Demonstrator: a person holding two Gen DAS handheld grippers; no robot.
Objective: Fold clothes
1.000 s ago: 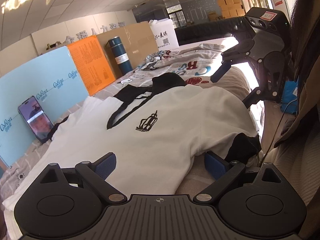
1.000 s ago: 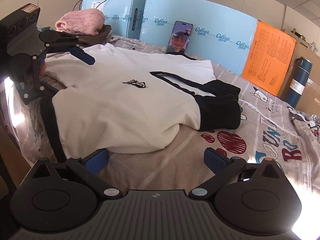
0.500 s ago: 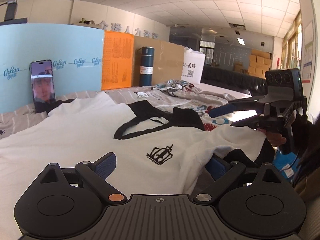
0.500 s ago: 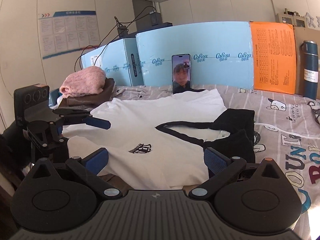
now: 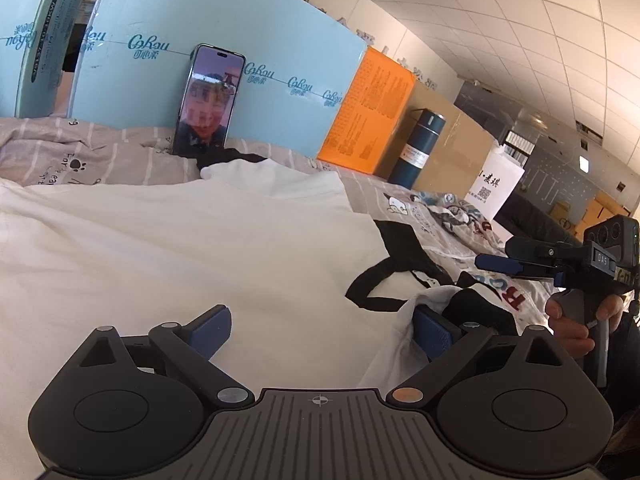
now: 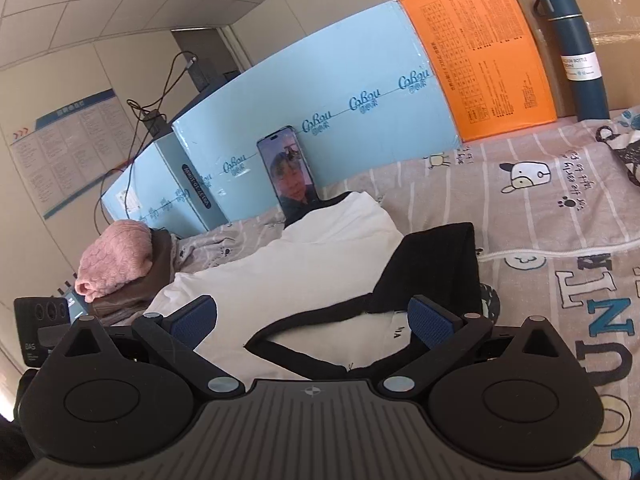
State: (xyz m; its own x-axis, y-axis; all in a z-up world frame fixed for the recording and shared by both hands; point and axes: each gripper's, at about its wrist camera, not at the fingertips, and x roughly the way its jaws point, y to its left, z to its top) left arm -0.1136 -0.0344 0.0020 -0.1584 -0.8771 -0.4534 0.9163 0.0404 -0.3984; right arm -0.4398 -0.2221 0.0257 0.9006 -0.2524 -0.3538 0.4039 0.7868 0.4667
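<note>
A white T-shirt [image 5: 200,248] with black collar and black sleeves lies spread on the bed; it also shows in the right wrist view [image 6: 320,264]. My left gripper [image 5: 320,330] is open, low over the shirt's near edge, its right finger beside a raised fold. My right gripper [image 6: 314,320] is open just above the black collar [image 6: 296,356], next to a black sleeve [image 6: 436,268]. The right gripper also shows in the left wrist view [image 5: 500,262], hand-held at the far right.
A phone [image 5: 210,100] leans on light blue boxes [image 5: 280,52] at the back. An orange box [image 6: 484,52] and a dark blue bottle [image 6: 572,44] stand to the right. A pink sweater [image 6: 116,260] lies on folded clothes at the left. The patterned bedsheet [image 6: 560,200] extends right.
Both grippers have moved forward and lower over the shirt. The left view has swung left toward the phone; the right gripper now sits over the collar. Both stay open.
</note>
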